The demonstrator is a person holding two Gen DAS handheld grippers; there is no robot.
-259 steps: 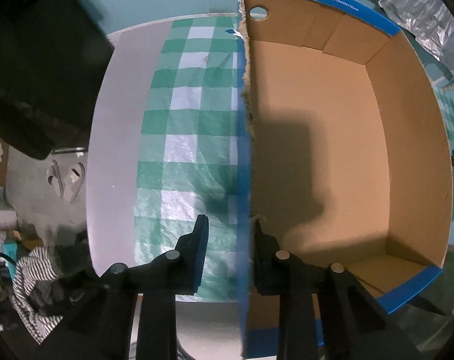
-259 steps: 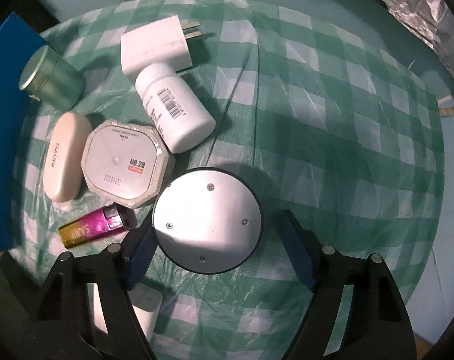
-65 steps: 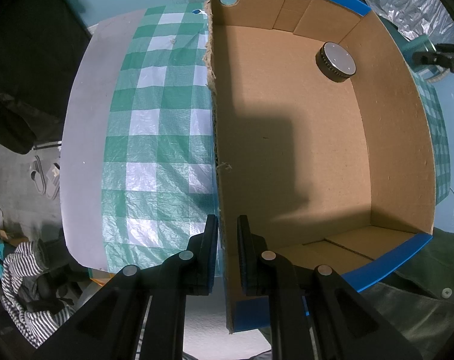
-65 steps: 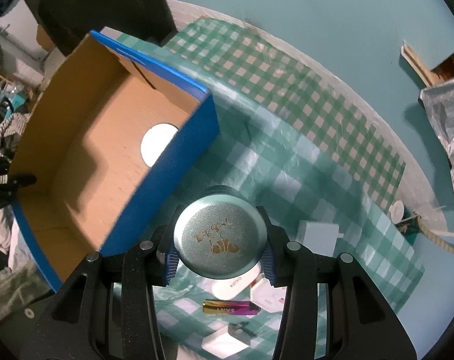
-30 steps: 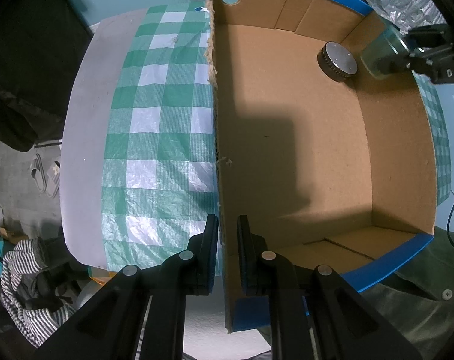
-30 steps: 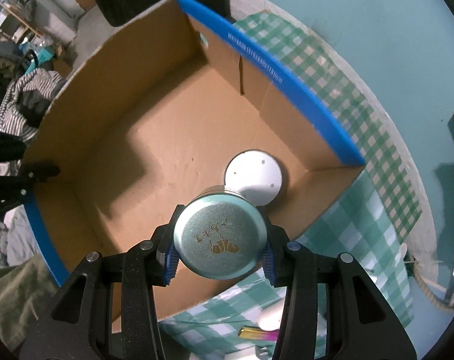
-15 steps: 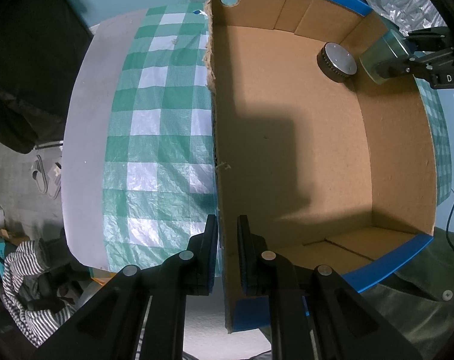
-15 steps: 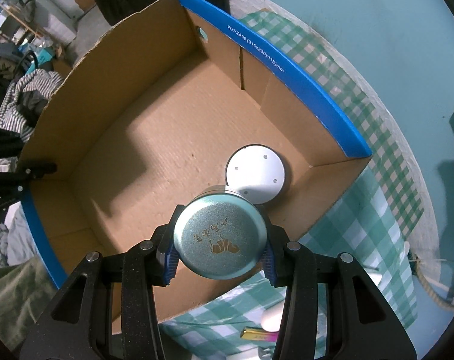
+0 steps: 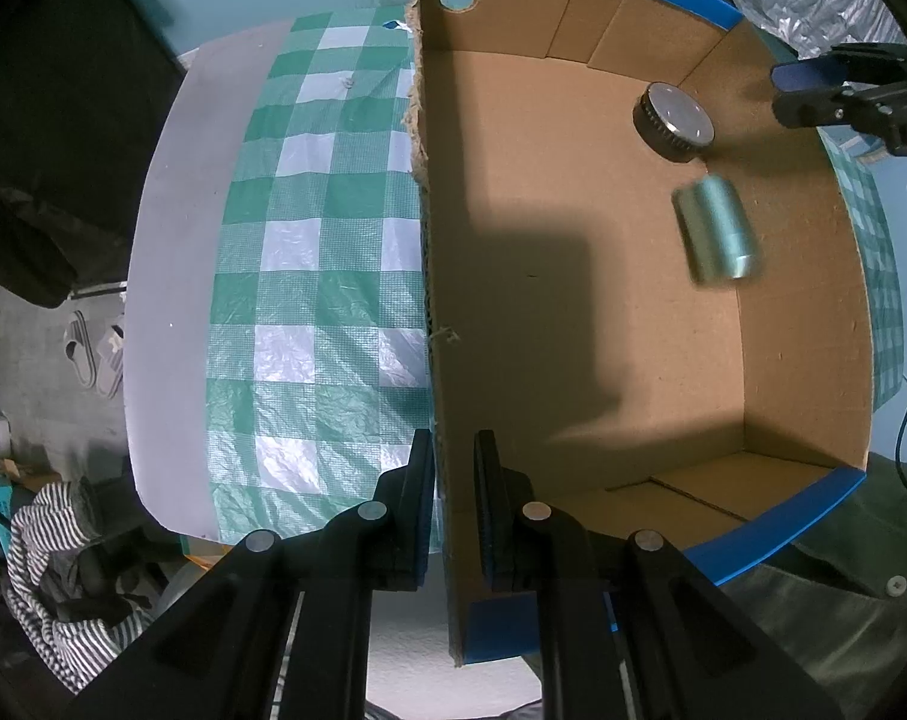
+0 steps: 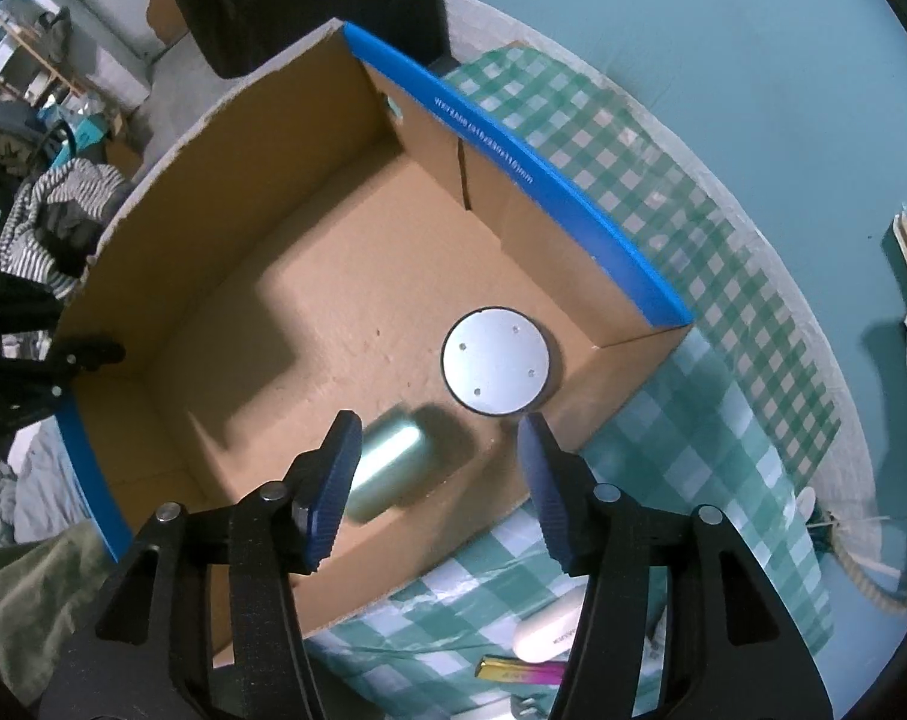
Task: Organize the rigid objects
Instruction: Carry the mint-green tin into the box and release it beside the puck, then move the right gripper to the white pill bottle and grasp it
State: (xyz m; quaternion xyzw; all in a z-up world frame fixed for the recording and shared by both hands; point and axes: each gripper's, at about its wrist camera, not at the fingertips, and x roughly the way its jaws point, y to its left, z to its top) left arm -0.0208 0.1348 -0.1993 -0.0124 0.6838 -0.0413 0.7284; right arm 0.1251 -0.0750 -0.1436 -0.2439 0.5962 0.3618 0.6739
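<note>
Left wrist view: left tongs (image 9: 453,498) pinched shut on the near wall of the open brown cardboard box with blue outer sides (image 9: 573,240); it stands on the green-and-white checked worktop (image 9: 321,276)
Inside the box: a round flat metal disc with a ribbed rim (image 9: 674,120) near the far corner; a pale green metal tin (image 9: 716,229) lying on its side, blurred, just beside the disc
Right wrist view: right tongs (image 10: 438,468) spread wide above the box, holding nothing; the tin below them
Progress: two items boxed; outside the box a white oval case (image 10: 546,630) and a pink-and-gold lighter (image 10: 522,673) remain; likely more, unseen
</note>
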